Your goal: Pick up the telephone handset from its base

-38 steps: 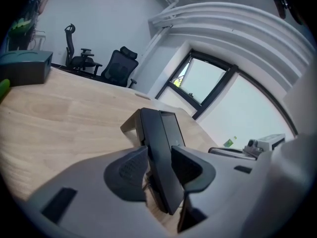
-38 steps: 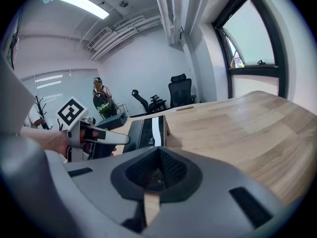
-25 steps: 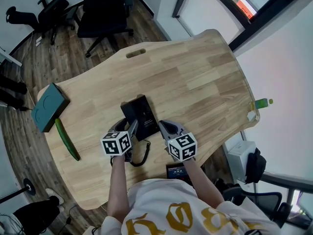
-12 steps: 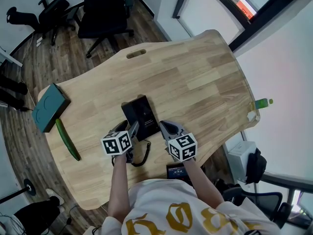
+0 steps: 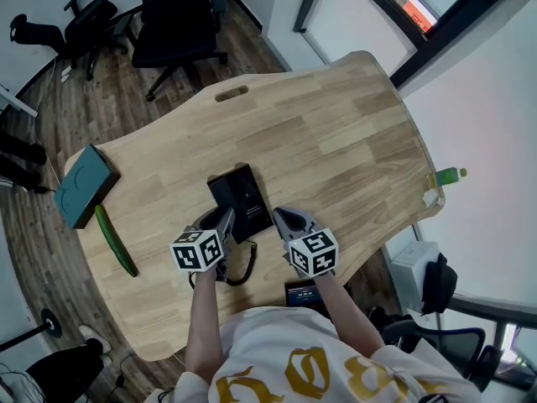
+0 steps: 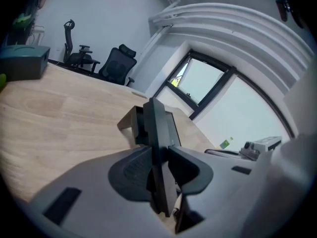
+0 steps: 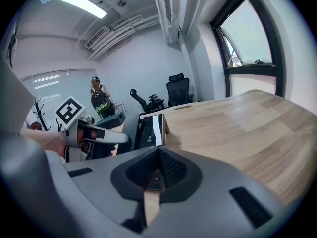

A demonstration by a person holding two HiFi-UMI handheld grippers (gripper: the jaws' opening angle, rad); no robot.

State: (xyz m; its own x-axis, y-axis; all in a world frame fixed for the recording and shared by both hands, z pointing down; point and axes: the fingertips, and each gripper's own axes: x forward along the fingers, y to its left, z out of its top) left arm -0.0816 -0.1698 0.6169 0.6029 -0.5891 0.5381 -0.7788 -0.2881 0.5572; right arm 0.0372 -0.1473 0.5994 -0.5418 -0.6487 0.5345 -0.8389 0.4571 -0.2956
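The black telephone base [image 5: 245, 193] sits on the wooden table [image 5: 336, 141], with its handset [image 5: 207, 217] along its left side. My left gripper [image 5: 225, 222] is at the handset. In the left gripper view the handset [image 6: 157, 133] stands edge-on between the closing jaws of that gripper [image 6: 159, 156], and both pads touch it. The base [image 6: 130, 124] shows just behind. My right gripper [image 5: 282, 219] rests right of the base, shut and empty. In the right gripper view its tips [image 7: 158, 151] meet, with the base [image 7: 149, 130] ahead.
A coiled cord [image 5: 244, 267] loops at the table's near edge. A teal box [image 5: 84, 184] and a long green object [image 5: 114, 240] lie at the left. Office chairs [image 5: 179, 15] stand beyond the far edge, and a green bottle [image 5: 449, 175] sits off the right side.
The left gripper's jaws have narrowed onto the handset and its marker cube has shifted slightly down-left. The right gripper has stayed put.
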